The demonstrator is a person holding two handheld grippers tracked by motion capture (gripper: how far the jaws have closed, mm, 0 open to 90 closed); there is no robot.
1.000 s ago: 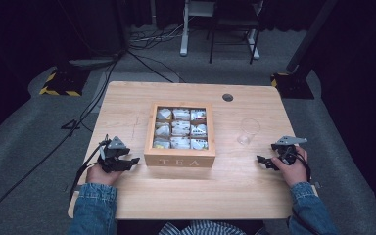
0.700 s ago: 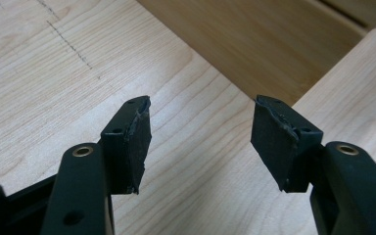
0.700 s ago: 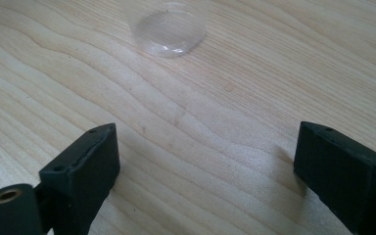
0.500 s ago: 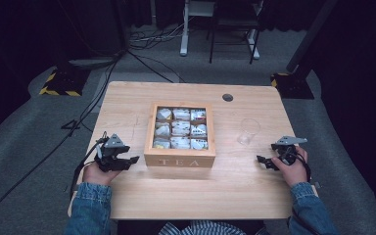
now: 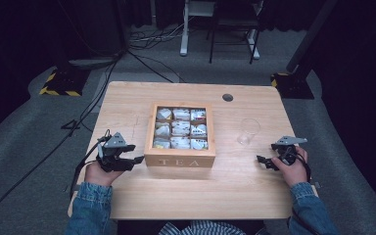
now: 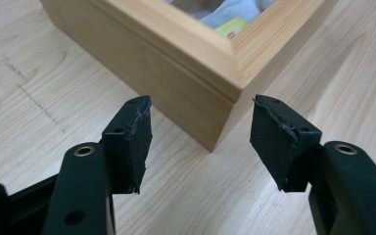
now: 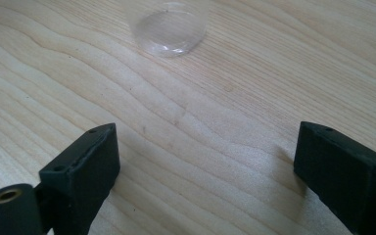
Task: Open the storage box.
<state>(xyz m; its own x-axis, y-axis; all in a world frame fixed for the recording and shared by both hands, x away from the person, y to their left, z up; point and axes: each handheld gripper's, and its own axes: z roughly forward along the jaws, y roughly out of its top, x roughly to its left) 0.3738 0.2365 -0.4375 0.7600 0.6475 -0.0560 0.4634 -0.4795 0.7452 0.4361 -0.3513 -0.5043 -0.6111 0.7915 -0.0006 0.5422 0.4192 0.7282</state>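
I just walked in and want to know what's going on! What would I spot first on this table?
First, the square light-wood box marked TEA in the middle of the pale wooden table, with tea packets in nine compartments under its glass lid. To its right stands a clear drinking glass, empty. A black two-jaw left gripper and right gripper rest open beside the box, one on each side.

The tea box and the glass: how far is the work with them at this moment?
Nothing looks done yet. The tea box stands in the middle of the table with its bags in their compartments, and the clear glass beside it looks empty. In hand: nothing. The left claw is open near the box's front corner, and the right claw is open short of the glass. Any moving of bags is left.
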